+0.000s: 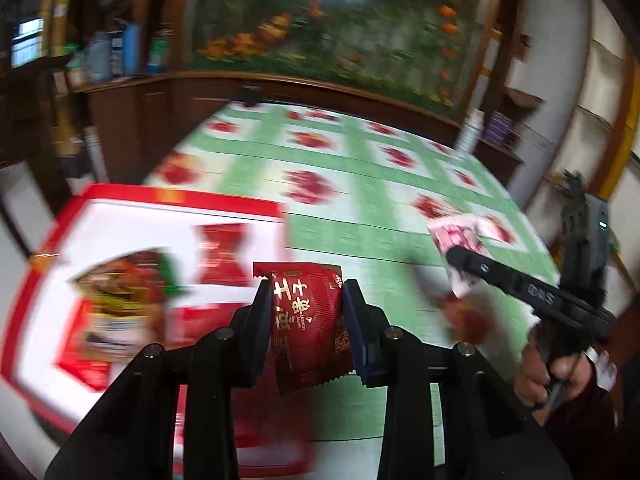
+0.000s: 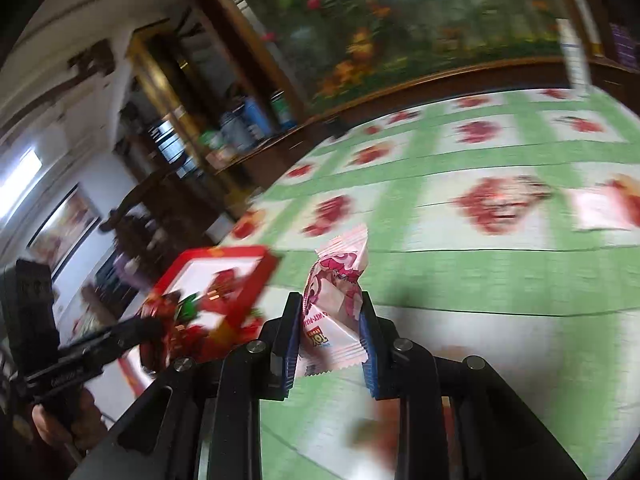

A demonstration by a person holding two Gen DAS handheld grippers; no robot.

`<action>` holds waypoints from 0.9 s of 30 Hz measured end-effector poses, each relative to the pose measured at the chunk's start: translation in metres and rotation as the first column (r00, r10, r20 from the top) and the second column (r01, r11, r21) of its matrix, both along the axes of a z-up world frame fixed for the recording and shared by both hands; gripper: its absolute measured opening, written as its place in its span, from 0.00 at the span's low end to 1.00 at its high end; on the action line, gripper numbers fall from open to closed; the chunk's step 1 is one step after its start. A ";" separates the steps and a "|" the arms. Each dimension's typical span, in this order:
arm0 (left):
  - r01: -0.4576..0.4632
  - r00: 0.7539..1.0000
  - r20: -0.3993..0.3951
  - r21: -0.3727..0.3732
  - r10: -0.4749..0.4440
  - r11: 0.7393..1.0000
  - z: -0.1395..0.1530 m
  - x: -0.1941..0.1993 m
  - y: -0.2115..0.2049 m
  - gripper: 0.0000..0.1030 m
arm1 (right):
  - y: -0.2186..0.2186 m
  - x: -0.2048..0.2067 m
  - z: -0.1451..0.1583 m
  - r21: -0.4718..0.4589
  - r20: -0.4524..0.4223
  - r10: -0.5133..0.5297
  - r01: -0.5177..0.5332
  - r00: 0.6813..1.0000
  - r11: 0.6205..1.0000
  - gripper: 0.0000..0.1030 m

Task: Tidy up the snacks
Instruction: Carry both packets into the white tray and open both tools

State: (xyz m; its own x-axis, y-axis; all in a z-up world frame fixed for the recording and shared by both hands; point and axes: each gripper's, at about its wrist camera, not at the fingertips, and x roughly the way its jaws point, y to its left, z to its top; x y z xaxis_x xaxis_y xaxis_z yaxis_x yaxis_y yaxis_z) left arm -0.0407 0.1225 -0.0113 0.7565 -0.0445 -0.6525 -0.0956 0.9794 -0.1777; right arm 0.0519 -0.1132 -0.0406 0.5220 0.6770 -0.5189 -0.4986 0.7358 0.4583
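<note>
My left gripper (image 1: 306,320) is shut on a dark red snack packet (image 1: 310,320) with gold lettering, held above the near right edge of a red and white box (image 1: 120,216). A brown and yellow snack bag (image 1: 120,304) lies in that box. My right gripper (image 2: 330,332) is shut on a pink and white snack packet (image 2: 334,300), held above the green flowered tablecloth (image 2: 480,272). The right gripper also shows in the left wrist view (image 1: 460,260) with its pink packet (image 1: 460,236). The left gripper shows in the right wrist view (image 2: 152,332) over the box (image 2: 224,276).
The table is covered by a green and white cloth (image 1: 360,208) with red flower prints. A wooden cabinet with bottles (image 1: 120,52) and a large flower painting (image 1: 340,20) stand behind it. Another pale packet (image 2: 604,208) lies at the right on the cloth. Both views are motion blurred.
</note>
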 end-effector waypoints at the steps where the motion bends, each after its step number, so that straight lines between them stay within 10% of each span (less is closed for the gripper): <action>1: -0.036 0.999 0.001 0.015 0.036 0.999 -0.001 -0.003 0.012 0.31 | 0.017 -0.001 0.001 -0.002 0.004 0.032 -0.032 0.999 0.999 0.26; 10: -0.225 0.974 0.039 0.082 0.222 0.971 -0.003 -0.020 0.071 0.33 | 0.158 -0.013 0.022 0.028 0.067 0.256 -0.258 0.964 0.966 0.29; 13: -0.256 0.967 0.035 0.110 0.254 0.960 -0.007 -0.021 0.075 0.59 | 0.183 -0.018 0.024 0.059 0.056 0.320 -0.323 0.946 0.944 0.43; 16: -0.263 0.965 0.025 0.094 0.262 0.960 -0.011 -0.022 0.079 0.63 | 0.177 -0.016 0.021 0.054 0.072 0.279 -0.283 0.958 0.957 0.58; 27: -0.113 0.993 -0.024 0.087 0.116 0.990 -0.005 0.004 0.020 0.72 | 0.071 0.046 0.007 0.023 -0.025 -0.029 0.030 0.999 0.999 0.58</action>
State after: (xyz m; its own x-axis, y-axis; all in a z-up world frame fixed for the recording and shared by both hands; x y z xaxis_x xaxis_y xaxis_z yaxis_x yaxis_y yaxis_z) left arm -0.0367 0.1428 -0.0166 0.7341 0.0982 -0.6719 -0.2117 0.9733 -0.0891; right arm 0.0977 -0.0418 -0.0332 0.5292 0.6735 -0.5161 -0.4655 0.7390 0.4870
